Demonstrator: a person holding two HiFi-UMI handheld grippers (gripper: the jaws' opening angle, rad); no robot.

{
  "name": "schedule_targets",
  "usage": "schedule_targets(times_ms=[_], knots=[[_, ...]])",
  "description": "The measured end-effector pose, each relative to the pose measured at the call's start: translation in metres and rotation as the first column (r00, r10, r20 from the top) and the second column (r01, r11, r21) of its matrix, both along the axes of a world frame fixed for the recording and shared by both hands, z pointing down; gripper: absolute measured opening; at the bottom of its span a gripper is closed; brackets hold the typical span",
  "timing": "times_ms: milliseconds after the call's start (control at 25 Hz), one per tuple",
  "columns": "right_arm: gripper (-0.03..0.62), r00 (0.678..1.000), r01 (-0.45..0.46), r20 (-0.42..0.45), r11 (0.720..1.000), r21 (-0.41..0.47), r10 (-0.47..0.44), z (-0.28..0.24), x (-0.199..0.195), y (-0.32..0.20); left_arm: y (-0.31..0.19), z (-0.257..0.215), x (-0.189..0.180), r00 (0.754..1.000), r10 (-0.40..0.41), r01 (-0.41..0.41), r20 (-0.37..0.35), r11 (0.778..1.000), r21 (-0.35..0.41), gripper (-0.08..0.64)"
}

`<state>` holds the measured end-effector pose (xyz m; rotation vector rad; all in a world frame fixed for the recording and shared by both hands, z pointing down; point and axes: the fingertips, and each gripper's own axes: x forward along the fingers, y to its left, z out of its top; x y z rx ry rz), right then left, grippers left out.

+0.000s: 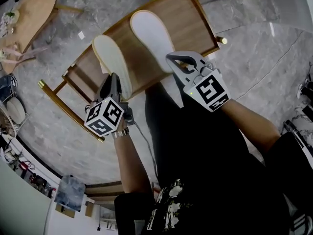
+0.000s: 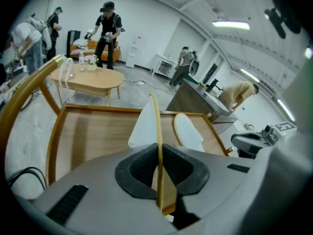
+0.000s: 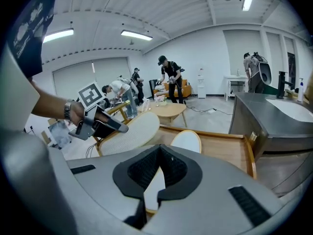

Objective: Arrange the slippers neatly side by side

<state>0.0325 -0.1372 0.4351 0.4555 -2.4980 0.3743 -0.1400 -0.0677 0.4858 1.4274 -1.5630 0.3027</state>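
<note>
Two white slippers lie on a low wooden rack (image 1: pixel 190 18) with a brass frame. My left gripper (image 1: pixel 113 82) is shut on the heel of the left slipper (image 1: pixel 112 58). In the left gripper view this slipper (image 2: pixel 156 121) stands on edge between the pads of that gripper (image 2: pixel 159 165). My right gripper (image 1: pixel 175 62) is shut on the heel rim of the right slipper (image 1: pixel 149 33), which lies flat, sole up. In the right gripper view its white heel runs through the closed jaws of that gripper (image 3: pixel 157 180), and the tilted left slipper (image 3: pixel 129 131) hangs beside it.
The rack stands on a grey marble floor (image 1: pixel 254 58). A round wooden table (image 1: pixel 29 9) is at the far left. A grey counter (image 3: pixel 274 121) is to the right of the rack. Several people stand in the background. A cable (image 1: pixel 146 151) trails by my legs.
</note>
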Motion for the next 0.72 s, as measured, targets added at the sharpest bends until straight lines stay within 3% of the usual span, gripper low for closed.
schedule_targets(times_ms=[160, 360, 560, 720], knots=[[-0.002, 0.999, 0.035, -0.002, 0.999, 0.004, -0.035, 0.006, 0.001, -0.001, 0.022, 0.011, -0.021, 0.985, -0.115, 0.121, 0.13, 0.992, -0.042, 0.032], [-0.002, 0.997, 0.078, -0.016, 0.997, 0.01, -0.078, 0.005, 0.008, -0.007, 0.026, 0.023, -0.02, 0.957, -0.128, 0.157, 0.261, 0.983, -0.093, 0.034], [-0.002, 0.992, 0.123, -0.031, 0.992, 0.018, -0.122, 0.006, 0.015, -0.005, 0.016, 0.024, -0.008, 0.922, -0.171, 0.198, 0.346, 0.979, -0.042, 0.034], [-0.002, 0.989, 0.143, -0.032, 0.99, 0.023, -0.142, 0.005, 0.016, -0.009, 0.01, 0.022, 0.001, 0.912, -0.246, 0.249, 0.327, 0.968, 0.034, 0.034]])
